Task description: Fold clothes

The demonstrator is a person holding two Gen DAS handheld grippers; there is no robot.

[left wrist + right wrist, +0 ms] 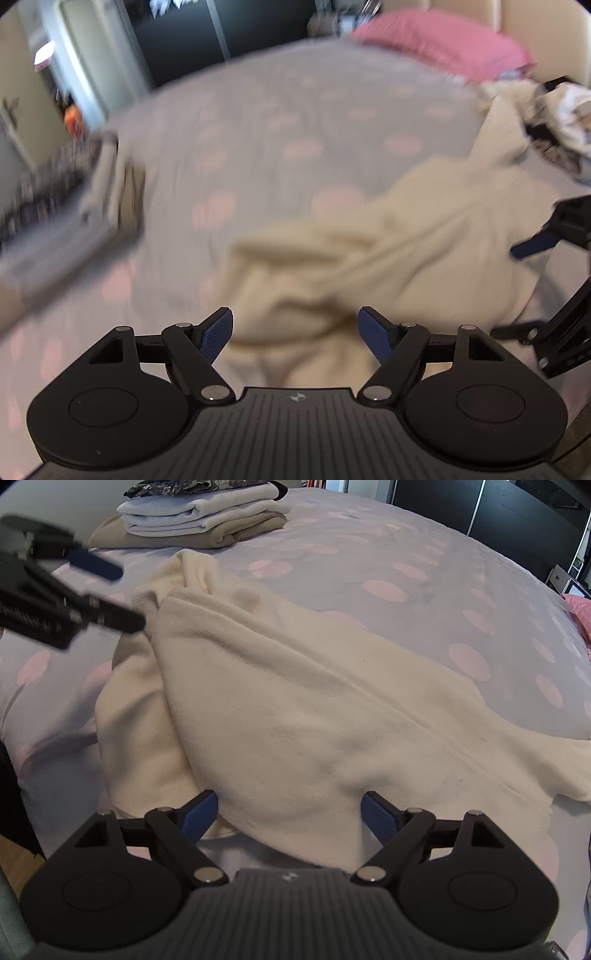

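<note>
A cream fleece garment lies crumpled on the grey bedspread with pink dots. It also shows in the blurred left wrist view. My left gripper is open and empty just above the garment's near edge. My right gripper is open and empty over the garment's near hem. The left gripper also shows at the left of the right wrist view, above the garment's far end. The right gripper shows at the right edge of the left wrist view.
A stack of folded clothes sits at the far left of the bed; it also shows blurred in the left wrist view. A pink pillow and a pile of unfolded laundry lie at the bed's head. Dark wardrobe doors stand beyond.
</note>
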